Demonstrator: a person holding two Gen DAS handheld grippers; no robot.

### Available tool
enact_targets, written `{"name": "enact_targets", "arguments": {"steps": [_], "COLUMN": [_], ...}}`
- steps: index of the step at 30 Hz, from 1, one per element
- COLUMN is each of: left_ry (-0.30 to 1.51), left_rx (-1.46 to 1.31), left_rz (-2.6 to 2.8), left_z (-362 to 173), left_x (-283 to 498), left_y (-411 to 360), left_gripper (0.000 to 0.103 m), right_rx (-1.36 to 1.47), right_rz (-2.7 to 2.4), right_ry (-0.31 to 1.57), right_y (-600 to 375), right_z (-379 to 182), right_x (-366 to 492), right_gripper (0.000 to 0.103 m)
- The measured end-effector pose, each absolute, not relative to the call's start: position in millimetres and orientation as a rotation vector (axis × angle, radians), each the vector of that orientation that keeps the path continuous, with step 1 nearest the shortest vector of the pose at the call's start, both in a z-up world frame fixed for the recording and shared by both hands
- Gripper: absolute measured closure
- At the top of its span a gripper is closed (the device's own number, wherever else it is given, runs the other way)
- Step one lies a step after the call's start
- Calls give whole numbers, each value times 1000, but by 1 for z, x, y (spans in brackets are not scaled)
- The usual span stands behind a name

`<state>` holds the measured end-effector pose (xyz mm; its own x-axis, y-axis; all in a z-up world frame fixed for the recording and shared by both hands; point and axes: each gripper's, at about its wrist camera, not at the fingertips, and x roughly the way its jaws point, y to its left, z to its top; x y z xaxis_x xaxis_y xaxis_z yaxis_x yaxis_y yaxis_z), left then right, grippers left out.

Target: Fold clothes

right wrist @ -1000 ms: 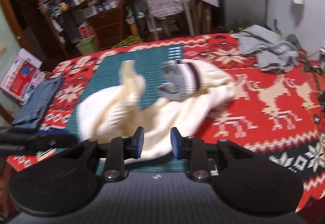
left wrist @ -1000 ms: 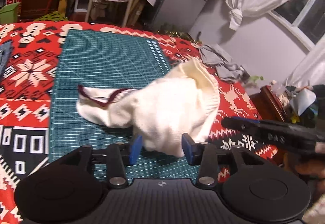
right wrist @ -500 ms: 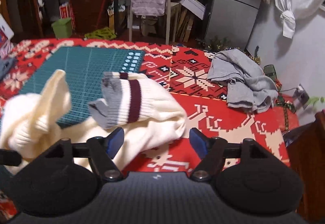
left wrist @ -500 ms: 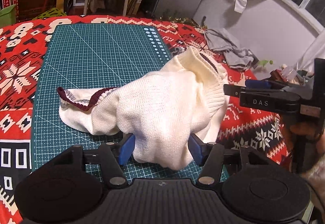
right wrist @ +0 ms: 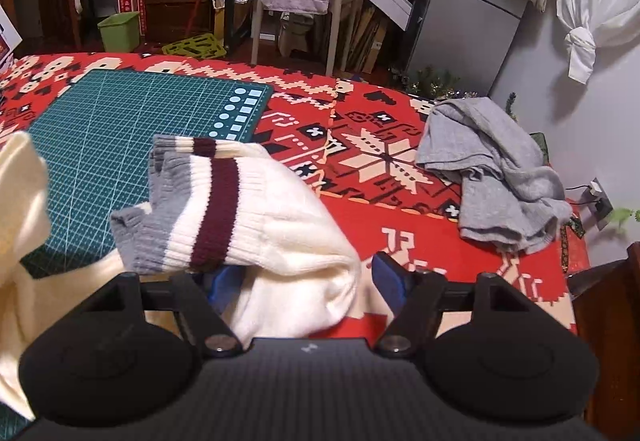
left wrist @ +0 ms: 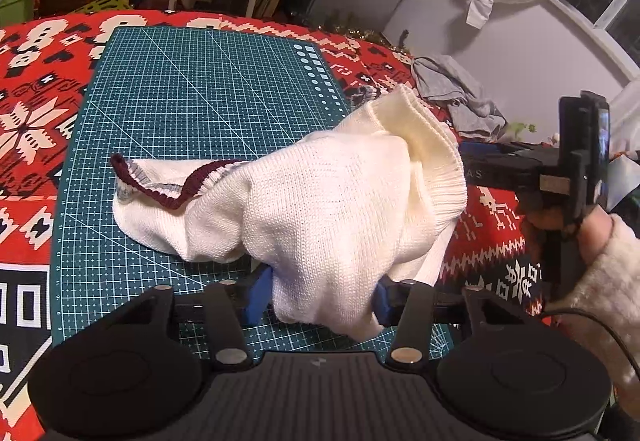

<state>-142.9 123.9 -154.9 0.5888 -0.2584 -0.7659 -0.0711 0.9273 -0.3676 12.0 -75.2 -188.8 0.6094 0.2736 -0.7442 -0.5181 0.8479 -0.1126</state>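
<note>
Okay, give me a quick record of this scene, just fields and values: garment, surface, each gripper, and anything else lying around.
garment: cream sweater, bunched, maroon and grey striped trim
surface: green cutting mat on red patterned cloth
left gripper: jaws apart, sweater fabric draped between them
right gripper: open, striped cuff just ahead
other: grey garment crumpled on the cloth, apart from the mat

We note the sweater (left wrist: 332,209) as cream knit cloth, matt, with fine stitch texture and ribbed hems; its cuff (right wrist: 192,209) is ribbed with grey and maroon bands. The cutting mat (left wrist: 208,97) looks smooth, matt green, printed with a pale grid. The blanket (right wrist: 360,145) reads as woven patterned cloth in red. The grey garment (right wrist: 492,177) is soft, matt jersey-like cloth. The left gripper (left wrist: 320,297) shows matt black plastic, blue pads and bright metal screws.
</note>
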Motion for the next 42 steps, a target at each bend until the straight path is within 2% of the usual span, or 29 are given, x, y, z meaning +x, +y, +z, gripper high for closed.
{"name": "enact_targets", "arguments": {"steps": [1, 3, 5, 11, 23, 29, 35, 38, 42], "left_ry": [937, 929, 919, 854, 802, 833, 863, 859, 856], "left_rx": [-384, -387, -388, -377, -463, -493, -506, -526, -550], "left_rz": [-109, -100, -88, -8, 64, 58, 55, 60, 48], "left_z": [-155, -154, -153, -147, -156, -157, -154, -150, -141], "left_x": [-144, -145, -147, -145, -124, -142, -166, -177, -188], "left_y": [125, 128, 130, 153, 206, 208, 205, 206, 205], "left_gripper": [65, 70, 75, 81, 83, 81, 79, 78, 77], "right_rx": [-322, -295, -243, -126, -73, -88, -163, -170, -207], "right_rz": [469, 464, 460, 473, 558, 557, 584, 586, 644], "right_ry": [794, 802, 821, 893, 994, 1012, 944, 907, 854], "right_y": [-75, -78, -85, -111, -109, -114, -120, -118, -98], "right_z": [-190, -190, -187, -177, -167, -155, -130, -121, -115], "right_x": [13, 13, 11, -16, -121, -115, -117, -111, -100], "right_gripper": [42, 63, 76, 86, 87, 83, 79, 70, 69]}}
